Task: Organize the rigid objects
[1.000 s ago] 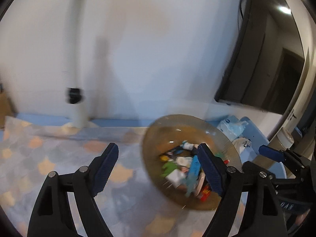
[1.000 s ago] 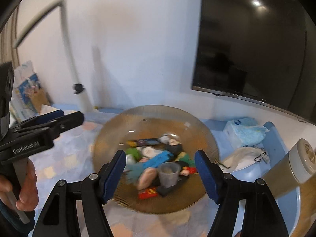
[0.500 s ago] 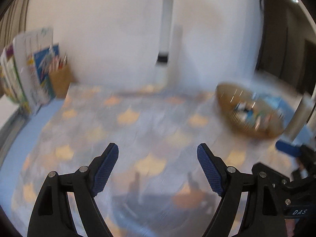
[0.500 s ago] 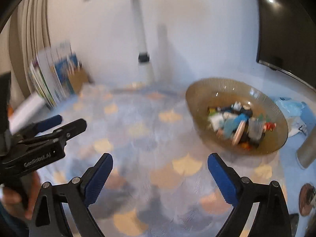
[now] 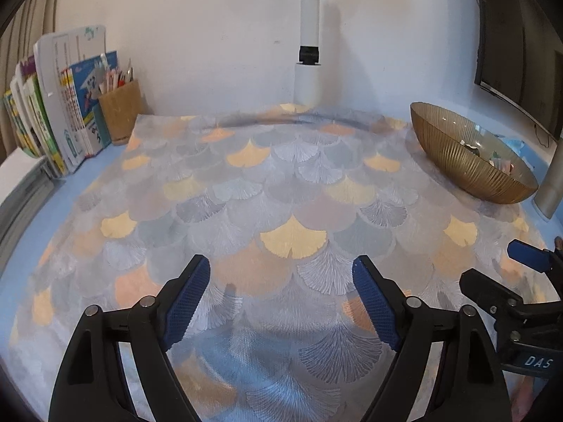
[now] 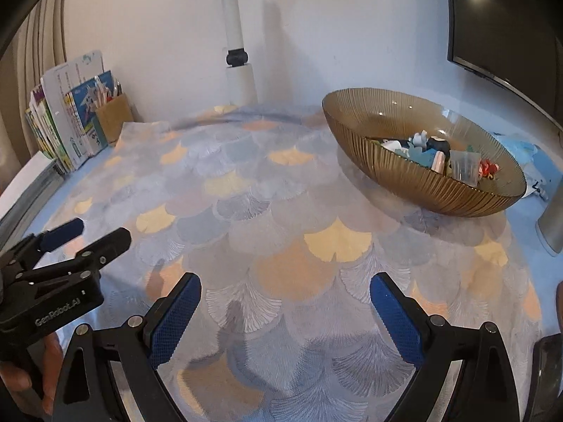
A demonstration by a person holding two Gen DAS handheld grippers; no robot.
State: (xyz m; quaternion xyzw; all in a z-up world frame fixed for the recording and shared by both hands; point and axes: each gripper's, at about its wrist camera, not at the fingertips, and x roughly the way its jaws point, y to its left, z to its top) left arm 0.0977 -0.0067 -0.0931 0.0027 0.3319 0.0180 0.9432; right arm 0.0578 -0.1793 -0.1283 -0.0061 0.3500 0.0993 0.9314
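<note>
Now both your tongs hang spread and empty above the fan-patterned cloth (image 5: 292, 183) on the counter: the left tongs (image 5: 281, 295) with jaws apart, the right tongs (image 6: 285, 311) with jaws that have just been opening wider, nothing between them. The amber ribbed bowl (image 6: 404, 172) sits at the cloth's far right, holding a heap of small toys (image 6: 436, 156). Books (image 5: 52, 112) stand upright at far left.
</note>
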